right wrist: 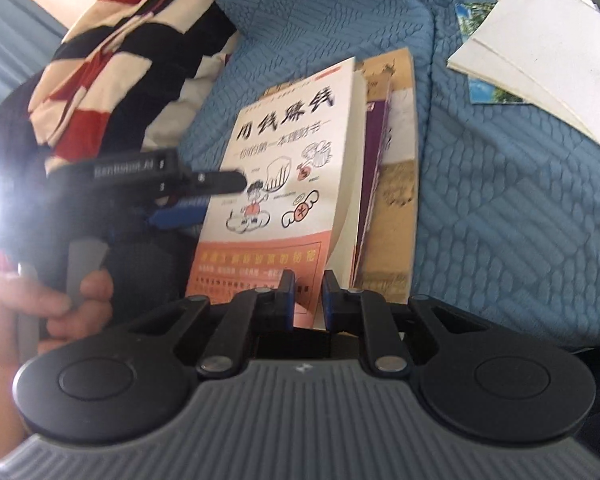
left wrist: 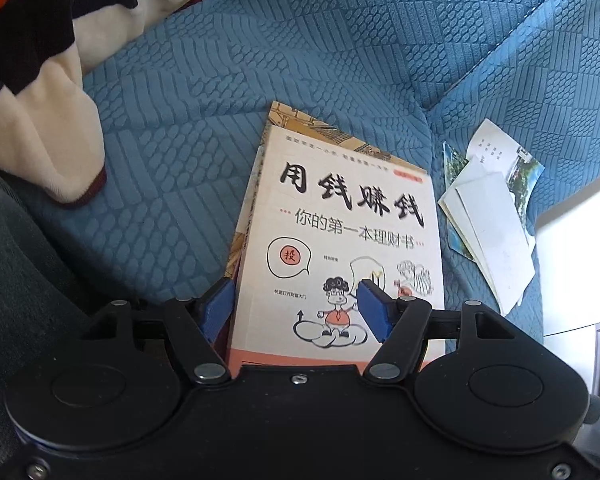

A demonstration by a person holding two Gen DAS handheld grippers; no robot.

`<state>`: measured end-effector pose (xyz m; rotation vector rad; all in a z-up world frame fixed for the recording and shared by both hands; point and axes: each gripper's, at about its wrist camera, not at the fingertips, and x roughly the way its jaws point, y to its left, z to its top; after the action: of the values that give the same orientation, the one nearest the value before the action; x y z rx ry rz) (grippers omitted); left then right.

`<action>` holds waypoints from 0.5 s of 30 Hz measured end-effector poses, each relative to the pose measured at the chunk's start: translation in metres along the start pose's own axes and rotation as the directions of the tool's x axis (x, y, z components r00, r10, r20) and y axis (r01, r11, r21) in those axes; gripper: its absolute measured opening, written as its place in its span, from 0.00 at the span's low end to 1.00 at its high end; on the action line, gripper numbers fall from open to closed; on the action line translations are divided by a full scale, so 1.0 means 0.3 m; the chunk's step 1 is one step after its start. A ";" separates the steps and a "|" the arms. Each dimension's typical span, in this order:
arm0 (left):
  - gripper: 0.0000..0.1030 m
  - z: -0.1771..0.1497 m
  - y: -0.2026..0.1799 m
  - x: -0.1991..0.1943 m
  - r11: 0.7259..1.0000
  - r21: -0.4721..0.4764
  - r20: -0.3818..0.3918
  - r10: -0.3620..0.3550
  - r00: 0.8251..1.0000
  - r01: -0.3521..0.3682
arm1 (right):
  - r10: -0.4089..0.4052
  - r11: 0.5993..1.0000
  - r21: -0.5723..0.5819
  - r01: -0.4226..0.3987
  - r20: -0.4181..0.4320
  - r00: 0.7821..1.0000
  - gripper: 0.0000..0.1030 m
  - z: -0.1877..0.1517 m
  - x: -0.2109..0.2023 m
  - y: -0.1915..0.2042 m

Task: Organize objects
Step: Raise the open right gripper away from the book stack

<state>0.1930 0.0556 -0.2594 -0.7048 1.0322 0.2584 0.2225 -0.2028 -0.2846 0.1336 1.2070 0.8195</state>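
A white book (left wrist: 340, 208) with black Chinese title and cartoon figures tops a small stack on the blue quilted sofa cover (left wrist: 260, 60). Under the white book (right wrist: 284, 152) lie a purple book (right wrist: 374, 152) and a tan book (right wrist: 396, 200). My left gripper (left wrist: 296, 310) stands open over the stack's spine side, one blue pad (left wrist: 218, 308) beside the spine, the other above the cover. In the right wrist view the left gripper (right wrist: 220, 196) reaches in from the left. My right gripper (right wrist: 310, 300) is shut on the white book's near bottom edge.
Loose white papers and postcards (left wrist: 492, 216) lie right of the stack on the sofa (right wrist: 540, 60). A striped red, black and cream garment (right wrist: 120, 52) is heaped at the left (left wrist: 28, 40). A person's hand (right wrist: 60, 304) grips the left gripper's handle.
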 end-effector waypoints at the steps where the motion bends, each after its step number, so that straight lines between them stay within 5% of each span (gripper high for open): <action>1: 0.63 0.005 0.004 0.000 1.000 0.001 0.001 -0.001 1.000 0.001 | -0.004 1.000 0.000 0.004 0.002 1.000 0.17 -0.006 0.002 0.006; 6: 0.63 0.018 0.013 -0.013 1.000 0.000 -0.011 -0.016 1.000 0.016 | -0.034 0.992 0.118 0.030 0.031 0.999 0.17 -0.018 -0.016 -0.021; 15: 0.64 0.014 -0.011 -0.096 0.998 0.025 0.022 -0.055 0.998 0.055 | -0.152 0.983 0.127 0.132 0.166 0.974 0.17 0.008 -0.194 0.036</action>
<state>0.1830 0.0594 -0.2320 -0.7054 0.9913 0.2050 0.2126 -0.2307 -0.2331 0.2066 1.0837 0.6001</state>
